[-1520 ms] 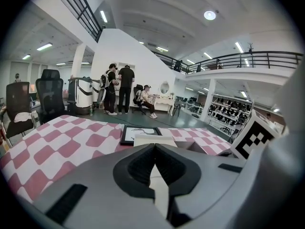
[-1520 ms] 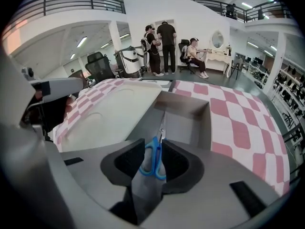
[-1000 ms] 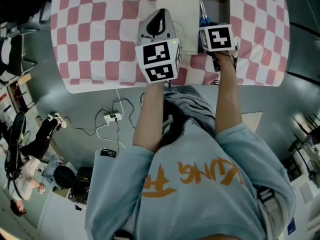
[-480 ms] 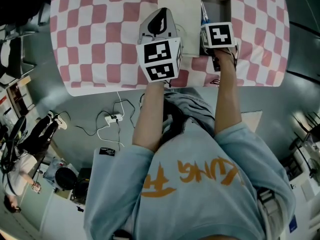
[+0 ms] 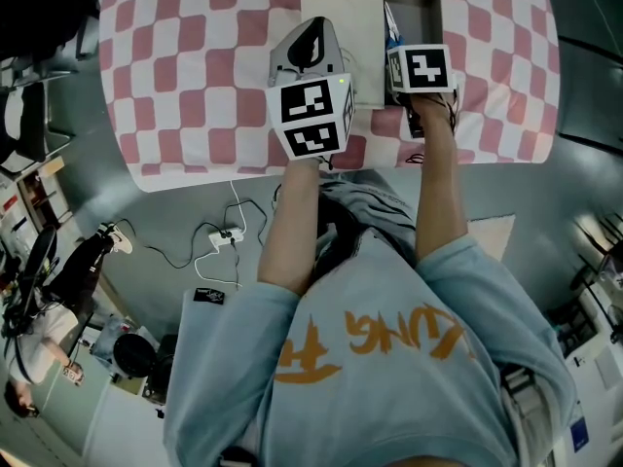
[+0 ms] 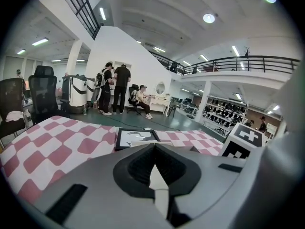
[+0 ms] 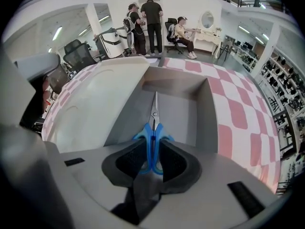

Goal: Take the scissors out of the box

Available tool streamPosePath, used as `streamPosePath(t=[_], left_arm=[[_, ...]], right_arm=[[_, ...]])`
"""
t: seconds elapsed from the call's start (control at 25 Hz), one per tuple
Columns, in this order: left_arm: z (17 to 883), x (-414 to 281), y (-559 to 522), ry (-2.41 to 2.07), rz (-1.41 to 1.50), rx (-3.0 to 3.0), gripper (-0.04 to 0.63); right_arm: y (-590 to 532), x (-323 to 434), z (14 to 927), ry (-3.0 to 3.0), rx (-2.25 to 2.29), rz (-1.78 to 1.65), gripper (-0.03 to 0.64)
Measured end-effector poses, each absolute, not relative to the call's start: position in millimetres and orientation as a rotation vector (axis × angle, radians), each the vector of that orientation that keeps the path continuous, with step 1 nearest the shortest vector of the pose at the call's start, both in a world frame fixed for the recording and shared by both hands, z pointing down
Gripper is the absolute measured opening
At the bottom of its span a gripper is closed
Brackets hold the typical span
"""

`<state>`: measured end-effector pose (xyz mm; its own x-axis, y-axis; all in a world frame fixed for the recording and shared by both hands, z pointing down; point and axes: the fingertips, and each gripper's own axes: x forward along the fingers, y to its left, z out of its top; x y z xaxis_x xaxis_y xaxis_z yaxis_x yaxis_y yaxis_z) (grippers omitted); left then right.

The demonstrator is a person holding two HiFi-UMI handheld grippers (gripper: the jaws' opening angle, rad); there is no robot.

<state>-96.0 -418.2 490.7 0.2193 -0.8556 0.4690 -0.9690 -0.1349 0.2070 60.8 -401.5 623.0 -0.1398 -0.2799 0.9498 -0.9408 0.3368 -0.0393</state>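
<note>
Blue-handled scissors [image 7: 153,128] lie flat in the open grey box [image 7: 205,109], blades pointing away; in the head view only a blue bit of the scissors [image 5: 392,35] shows. My right gripper [image 7: 153,149] points steeply down into the box. Its jaws are closing, with the scissors' handles between them and the loops partly hidden under the pads. In the head view its marker cube [image 5: 421,69] covers the jaws. My left gripper [image 6: 155,149] hovers over the white lid [image 5: 341,17] beside the box, its jaws together and holding nothing.
The box [image 5: 419,3] and lid sit on a table with a red-and-white checked cloth [image 5: 195,66]. A black-framed picture [image 6: 136,138] lies at the table's far edge. Cables and a power strip [image 5: 222,232] lie on the floor; people stand far off.
Both grippers stay where they were over the lid and the box. Only the head camera's view has shifted a little.
</note>
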Motion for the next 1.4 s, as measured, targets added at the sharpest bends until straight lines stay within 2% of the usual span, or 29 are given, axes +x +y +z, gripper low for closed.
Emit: streamPosePath(t=[0.72, 1.4], left_arm=[[466, -77, -378, -1.722, 0.279, 2.060, 0.017], [417, -55, -332, -1.796, 0.168, 2.113, 0.017]], right_arm=[[-390, 75, 561, -1.854, 1.248, 0.797, 0.084], [-363, 83, 458, -2.208, 1.327, 0.688, 0.084]])
